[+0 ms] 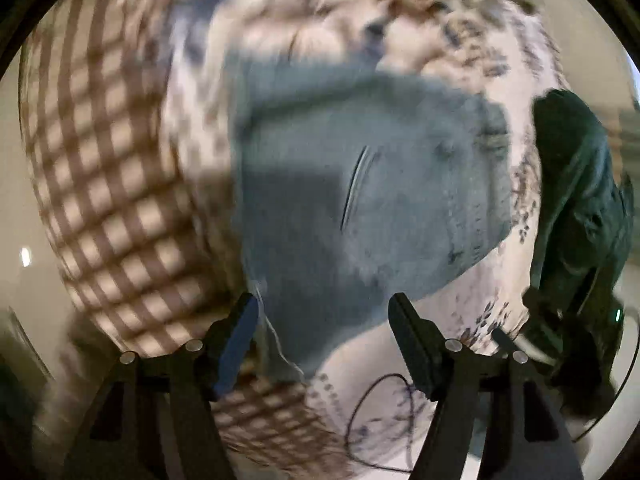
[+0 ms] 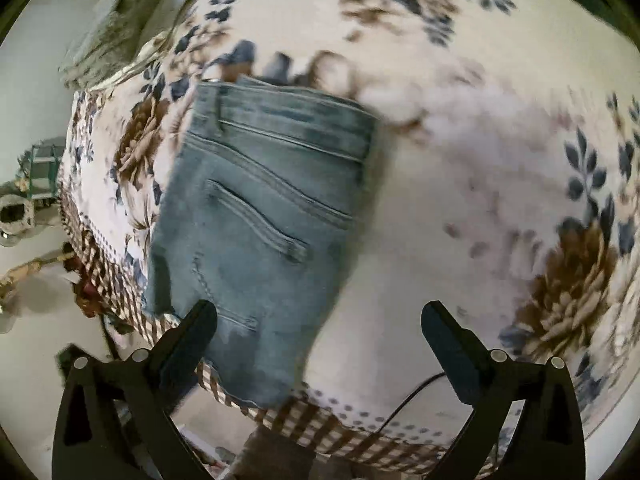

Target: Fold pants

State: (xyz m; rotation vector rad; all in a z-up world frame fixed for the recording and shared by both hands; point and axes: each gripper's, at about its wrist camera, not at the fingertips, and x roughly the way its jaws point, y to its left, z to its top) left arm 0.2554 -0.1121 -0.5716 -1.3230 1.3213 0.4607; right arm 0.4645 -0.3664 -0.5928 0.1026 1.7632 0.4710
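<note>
**Folded jeans on the bed, both claws empty**

In the left wrist view, a checked cloth (image 1: 108, 184) covers the left side. To its right the jeans (image 1: 360, 200) lie in a folded blue bundle on the flowered sheet (image 1: 516, 152), though the picture is blurred. The left gripper (image 1: 322, 344) is spread wide above the near edge of the jeans, with nothing between its fingers. At far right, a dark gloved hand and the other tool are seen.

In the right wrist view, a grey-green cloth (image 2: 120, 28) lies top left. The jeans (image 2: 256, 208) lie folded, waistband away, back pocket up, near the bed's checked edge. The right gripper (image 2: 320, 320) is wide open and holds nothing; its left finger overlaps the jeans' near corner, but contact cannot be told.
</note>
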